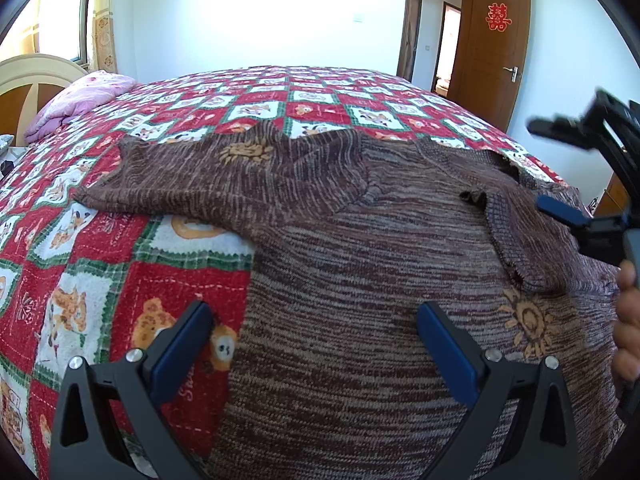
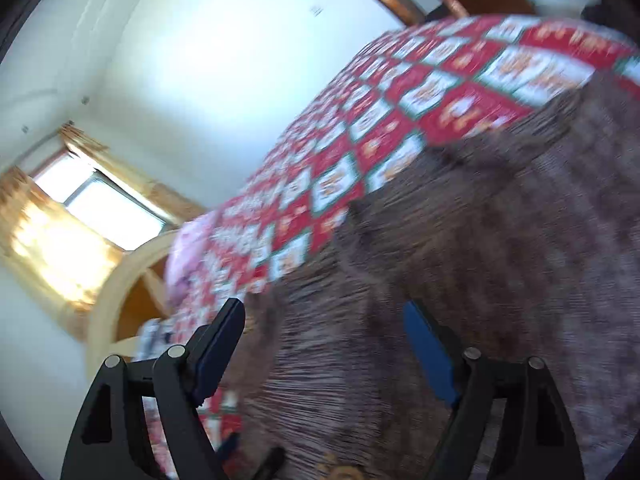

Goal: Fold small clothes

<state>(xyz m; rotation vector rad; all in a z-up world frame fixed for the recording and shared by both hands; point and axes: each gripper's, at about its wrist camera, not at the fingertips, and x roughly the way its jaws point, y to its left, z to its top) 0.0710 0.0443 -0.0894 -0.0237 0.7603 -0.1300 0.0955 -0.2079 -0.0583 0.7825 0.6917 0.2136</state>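
A brown knit sweater [image 1: 360,280] with orange sun motifs lies flat on the bed. One sleeve [image 1: 192,184] stretches out to the left, and the other sleeve [image 1: 516,236] is folded in over the body at the right. My left gripper [image 1: 314,314] hangs open just above the sweater's left edge, with nothing between its blue pads. My right gripper [image 1: 550,166] is open at the right edge, beside the folded sleeve. The right wrist view is blurred and tilted; there the right gripper [image 2: 324,310] is open over the sweater [image 2: 480,260], gripping nothing.
A red, white and green patchwork quilt [image 1: 120,280] covers the bed. A pink blanket [image 1: 80,100] lies by the headboard [image 1: 28,80] at the far left. A brown door [image 1: 492,48] stands open at the back right. A person's hand [image 1: 628,320] holds the right gripper's handle.
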